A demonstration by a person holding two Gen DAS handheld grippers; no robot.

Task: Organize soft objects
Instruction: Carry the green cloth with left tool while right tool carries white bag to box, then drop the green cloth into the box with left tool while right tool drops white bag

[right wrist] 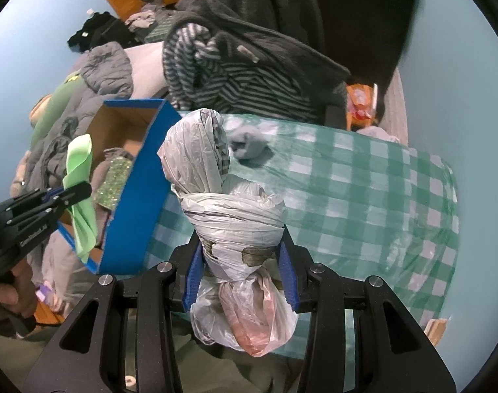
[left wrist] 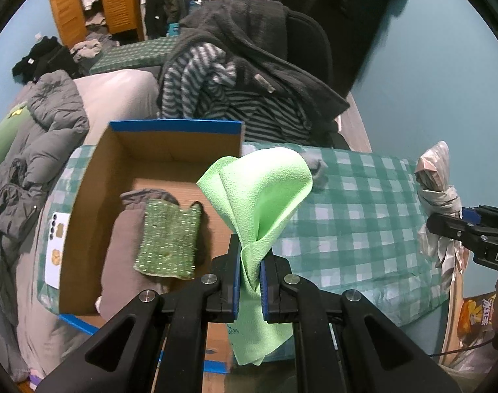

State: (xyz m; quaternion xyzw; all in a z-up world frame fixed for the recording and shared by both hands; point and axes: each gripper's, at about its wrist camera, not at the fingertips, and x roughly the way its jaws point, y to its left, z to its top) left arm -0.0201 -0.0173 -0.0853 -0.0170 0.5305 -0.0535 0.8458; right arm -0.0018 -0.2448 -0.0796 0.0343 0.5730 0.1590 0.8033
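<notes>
Carrying the green cloth [left wrist: 258, 193] clamped in our left tool [left wrist: 251, 270] and the plastic-bag bundle [right wrist: 236, 226] gripped by our right tool [right wrist: 242, 278], next we lower each into the cardboard box [left wrist: 95, 170] at frame left

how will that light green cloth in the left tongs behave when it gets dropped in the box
The thin light green cloth is probably very floppy: it folds and droops on both sides of the left tongs. It looks light for its size, so it may flutter and land unevenly in the open cardboard box. Its pebbled surface likely grips rather than slips.
</notes>
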